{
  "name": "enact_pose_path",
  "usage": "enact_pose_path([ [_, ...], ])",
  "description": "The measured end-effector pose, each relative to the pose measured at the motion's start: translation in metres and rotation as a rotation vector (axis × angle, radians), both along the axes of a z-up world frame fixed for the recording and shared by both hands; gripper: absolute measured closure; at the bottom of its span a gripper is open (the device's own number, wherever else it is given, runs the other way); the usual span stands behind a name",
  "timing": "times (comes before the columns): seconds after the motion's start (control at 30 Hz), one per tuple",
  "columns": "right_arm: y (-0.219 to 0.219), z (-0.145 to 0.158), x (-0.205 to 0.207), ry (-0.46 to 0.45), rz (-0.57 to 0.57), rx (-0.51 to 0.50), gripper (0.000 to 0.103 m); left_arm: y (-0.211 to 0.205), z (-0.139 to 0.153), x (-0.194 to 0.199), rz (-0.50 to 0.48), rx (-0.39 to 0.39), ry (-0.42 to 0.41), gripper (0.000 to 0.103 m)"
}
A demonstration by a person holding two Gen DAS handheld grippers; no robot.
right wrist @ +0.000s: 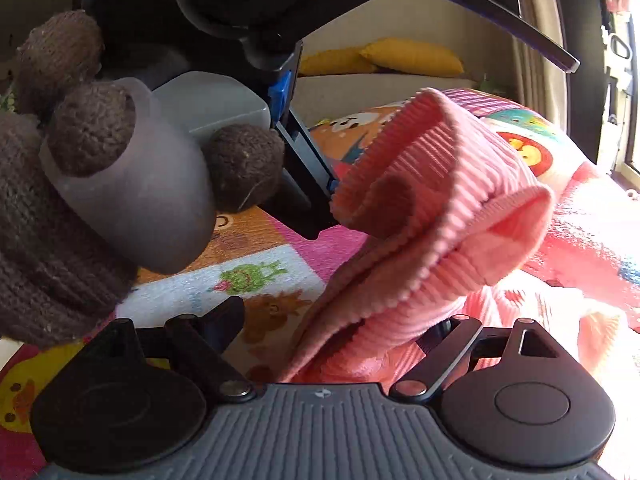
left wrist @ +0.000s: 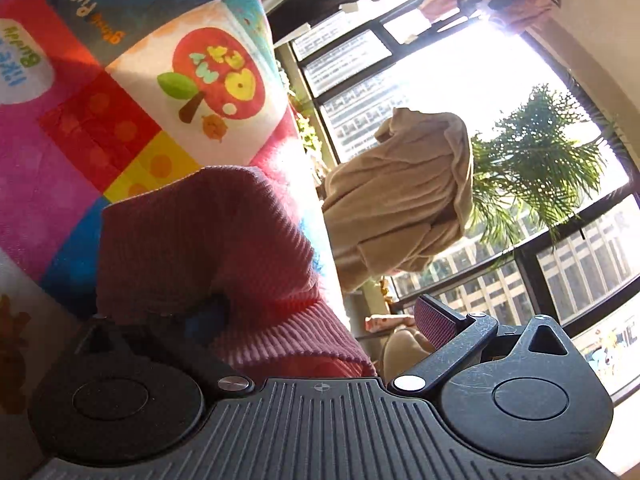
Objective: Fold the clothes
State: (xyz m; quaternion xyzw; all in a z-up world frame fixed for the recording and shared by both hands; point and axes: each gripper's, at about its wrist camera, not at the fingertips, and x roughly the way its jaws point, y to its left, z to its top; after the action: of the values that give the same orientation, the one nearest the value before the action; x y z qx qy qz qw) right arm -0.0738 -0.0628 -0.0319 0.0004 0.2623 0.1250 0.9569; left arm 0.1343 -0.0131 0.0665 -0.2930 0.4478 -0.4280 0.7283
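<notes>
Left wrist view: a pink ribbed knit garment [left wrist: 208, 248] bunches between the spread fingers of the left tool [left wrist: 280, 320], draped over the near left finger and lying on a bright patchwork play mat [left wrist: 80, 120] printed with an apple and cartoon animals. The jaws stand wide apart, and the right pad is bare and clear of the cloth, so the tool is open with the garment merely resting in it. Beyond the mat's edge hangs a crumpled beige cloth [left wrist: 404, 196], and past it a potted palm [left wrist: 536, 164] stands before a tall black-framed window [left wrist: 532, 276] flooded with sunlight, office blocks outside.

Right wrist view: the same pink garment [right wrist: 432, 208] rises in a thick ribbed fold in the middle of the scene, its lower end trailing down between the fingers of the right tool [right wrist: 332, 332]. Those jaws are also wide apart and do not pinch the cloth; it lies loosely between them. At upper left, a hand in a brown knit glove [right wrist: 60, 184] grips the handle of the other tool, whose finger touches the fold's left edge. The cartoon play mat [right wrist: 256, 272] spreads beneath, and two yellow cushions [right wrist: 400, 58] lie on a ledge at the far side.
</notes>
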Motion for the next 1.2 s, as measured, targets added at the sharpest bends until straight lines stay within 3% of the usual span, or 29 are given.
enact_pose_path([
  [0.1, -0.037, -0.006, 0.002, 0.047, -0.168, 0.040, 0.017, -0.031, 0.004, -0.004, -0.097, -0.007, 0.009, 0.002],
  [0.17, -0.066, -0.012, 0.002, 0.095, -0.255, 0.139, 0.017, -0.031, 0.014, -0.010, -0.105, -0.025, -0.037, 0.002],
  [0.27, -0.090, -0.017, -0.001, 0.113, -0.299, 0.261, 0.017, -0.006, 0.033, -0.013, -0.004, -0.030, -0.142, 0.002],
  [0.4, -0.087, -0.017, -0.001, 0.081, -0.275, 0.275, 0.023, 0.037, 0.020, -0.013, 0.183, 0.080, -0.157, 0.002],
  [0.53, -0.074, -0.010, -0.005, 0.021, -0.252, 0.175, 0.027, 0.047, -0.039, -0.006, 0.199, 0.077, 0.073, 0.002],
  [0.63, -0.075, -0.004, -0.014, 0.002, -0.319, 0.119, 0.027, 0.032, -0.065, -0.001, 0.170, 0.097, 0.139, 0.002],
  [0.7, -0.080, 0.002, -0.023, -0.008, -0.358, 0.089, 0.025, 0.019, -0.064, 0.000, 0.158, 0.149, 0.093, 0.002],
  [0.8, -0.099, 0.016, -0.039, -0.027, -0.340, 0.124, 0.019, -0.003, -0.055, 0.000, 0.147, 0.299, -0.015, 0.002],
  [0.87, -0.116, 0.034, -0.050, -0.082, -0.315, 0.164, 0.010, -0.013, -0.054, -0.003, 0.134, 0.405, -0.082, 0.001],
  [0.93, -0.129, 0.050, -0.053, -0.139, -0.353, 0.120, 0.003, -0.017, -0.056, -0.005, 0.124, 0.453, -0.116, 0.001],
  [1.0, -0.137, 0.058, -0.043, -0.162, -0.380, 0.048, 0.000, -0.016, -0.059, -0.006, 0.127, 0.450, -0.111, 0.001],
  [1.07, -0.144, 0.052, -0.017, -0.128, -0.405, -0.008, 0.000, -0.012, -0.060, -0.005, 0.128, 0.414, -0.094, 0.002],
  [1.2, -0.146, -0.001, 0.036, 0.079, -0.424, -0.146, 0.000, 0.002, -0.068, -0.004, 0.101, 0.224, 0.025, 0.002],
])
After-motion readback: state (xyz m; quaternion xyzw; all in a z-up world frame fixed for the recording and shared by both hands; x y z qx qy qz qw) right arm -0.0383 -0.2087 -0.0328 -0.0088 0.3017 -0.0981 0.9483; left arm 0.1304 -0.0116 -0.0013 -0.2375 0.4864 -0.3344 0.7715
